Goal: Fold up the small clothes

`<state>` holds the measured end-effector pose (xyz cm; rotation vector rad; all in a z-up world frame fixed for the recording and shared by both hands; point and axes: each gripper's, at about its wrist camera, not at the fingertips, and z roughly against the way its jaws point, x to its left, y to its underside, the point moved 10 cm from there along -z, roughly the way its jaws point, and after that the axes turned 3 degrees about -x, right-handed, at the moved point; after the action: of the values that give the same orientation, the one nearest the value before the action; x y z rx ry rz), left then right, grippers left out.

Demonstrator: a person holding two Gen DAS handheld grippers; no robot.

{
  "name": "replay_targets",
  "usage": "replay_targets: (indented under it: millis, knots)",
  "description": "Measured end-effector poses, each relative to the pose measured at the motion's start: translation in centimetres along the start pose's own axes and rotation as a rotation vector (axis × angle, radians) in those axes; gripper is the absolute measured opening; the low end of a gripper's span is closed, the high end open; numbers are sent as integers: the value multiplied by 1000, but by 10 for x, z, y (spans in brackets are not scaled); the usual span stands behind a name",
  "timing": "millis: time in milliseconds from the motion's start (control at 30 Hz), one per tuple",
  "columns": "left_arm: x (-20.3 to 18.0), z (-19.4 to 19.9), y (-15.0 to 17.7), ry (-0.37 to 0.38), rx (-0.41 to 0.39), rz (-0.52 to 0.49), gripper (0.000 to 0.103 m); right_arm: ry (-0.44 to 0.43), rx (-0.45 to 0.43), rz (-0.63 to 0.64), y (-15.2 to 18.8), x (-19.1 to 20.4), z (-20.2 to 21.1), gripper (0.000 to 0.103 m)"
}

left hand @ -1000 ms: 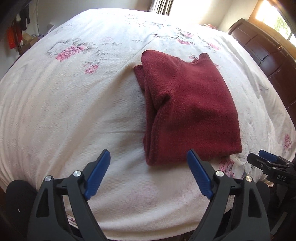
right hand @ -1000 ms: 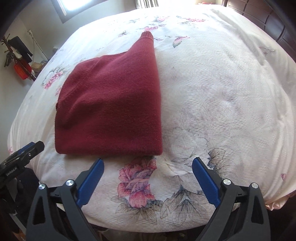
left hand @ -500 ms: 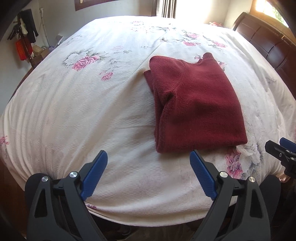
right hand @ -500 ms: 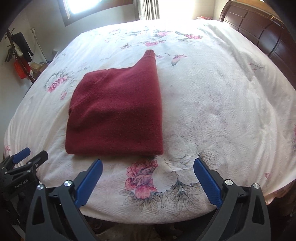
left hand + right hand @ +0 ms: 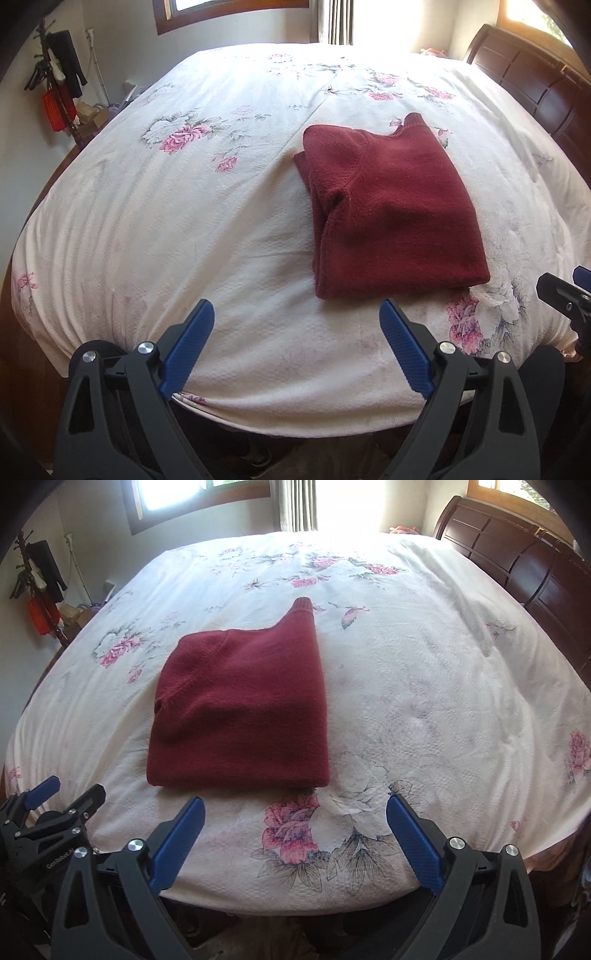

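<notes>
A dark red knitted sweater (image 5: 391, 214) (image 5: 243, 709) lies folded into a thick rectangle on the floral bedspread (image 5: 166, 229) (image 5: 424, 709), its ribbed collar pointing towards the far side. My left gripper (image 5: 295, 315) hangs open near the bed's front edge, short of the sweater's near-left corner, nothing between its blue pads. My right gripper (image 5: 295, 812) is open too, just in front of the sweater's near edge and apart from it. Each gripper shows at the side of the other's view: the right one (image 5: 565, 295), the left one (image 5: 55, 805).
A dark wooden headboard (image 5: 532, 81) (image 5: 517, 557) runs along the right side of the bed. A coat stand with hanging clothes (image 5: 55, 81) (image 5: 37, 579) stands by the left wall. Bright windows (image 5: 207, 491) are behind the bed. The bed's front edge drops to the floor below the grippers.
Both grippers have drawn back and up from the sweater towards the front edge of the bed, so more of the bed and room shows. The sweater has not moved.
</notes>
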<state>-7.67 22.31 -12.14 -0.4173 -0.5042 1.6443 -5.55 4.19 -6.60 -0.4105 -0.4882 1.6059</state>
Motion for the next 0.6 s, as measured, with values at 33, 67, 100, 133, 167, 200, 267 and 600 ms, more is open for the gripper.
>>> replay_targets:
  millis: [33, 67, 100, 133, 167, 200, 267, 600]
  knots:
    - [0, 2, -1, 1, -2, 0, 90, -3, -4, 1, 0, 0, 2, 99]
    - [-1, 3, -1, 0, -4, -1, 90, -5, -6, 1, -1, 1, 3, 99]
    - [-1, 5, -2, -2, -8, -2, 90, -3, -5, 1, -1, 1, 5, 99]
    - [-2, 6, -2, -5, -11, -4, 90, 3, -2, 2, -1, 0, 5, 99]
    - [-2, 8, -3, -7, -15, -7, 90, 10, 0, 5, -1, 0, 6, 99]
    - [-2, 9, -4, -11, -19, -12, 90, 13, -2, 9, -1, 0, 7, 99]
    - [-4, 11, -4, -17, -25, -23, 90, 4, -9, 11, -2, 2, 10, 99]
    - [-7, 11, -2, -20, -17, -38, 90, 11, -14, 31, -3, 4, 12, 99]
